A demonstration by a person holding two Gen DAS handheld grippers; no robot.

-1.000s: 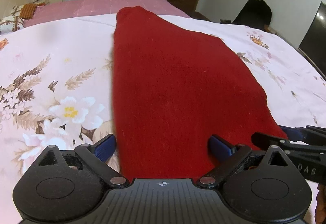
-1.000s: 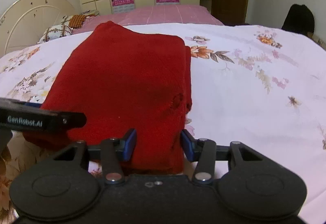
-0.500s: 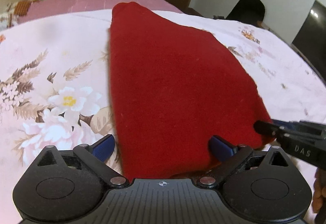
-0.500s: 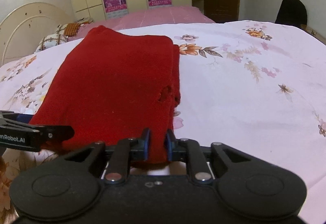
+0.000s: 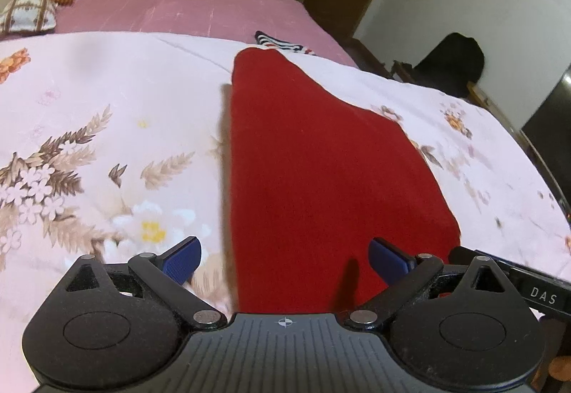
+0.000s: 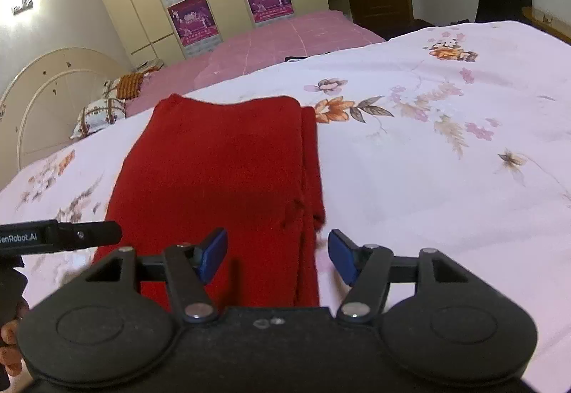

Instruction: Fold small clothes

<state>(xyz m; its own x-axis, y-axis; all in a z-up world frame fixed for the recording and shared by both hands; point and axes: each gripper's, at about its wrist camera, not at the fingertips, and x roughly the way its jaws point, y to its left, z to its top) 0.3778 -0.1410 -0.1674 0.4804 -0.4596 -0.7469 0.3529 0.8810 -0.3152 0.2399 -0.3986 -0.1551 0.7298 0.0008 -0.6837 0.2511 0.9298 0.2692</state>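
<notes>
While the red garment [image 5: 321,179] lies folded flat on the floral bedsheet [image 5: 107,129] | left gripper [image 5: 283,259] and right gripper [image 6: 277,252] are held wide apart, nothing gripped | near hem straddled, seemingly for the next fold.

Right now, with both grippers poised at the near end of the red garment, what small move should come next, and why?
Probably lower and close both grippers on the near edge, to lift it for another fold. The left gripper and right gripper are both open, each straddling the near end of the red garment, holding nothing. The garment lies flat and long on the floral bedspread, already folded along its right side.
</notes>
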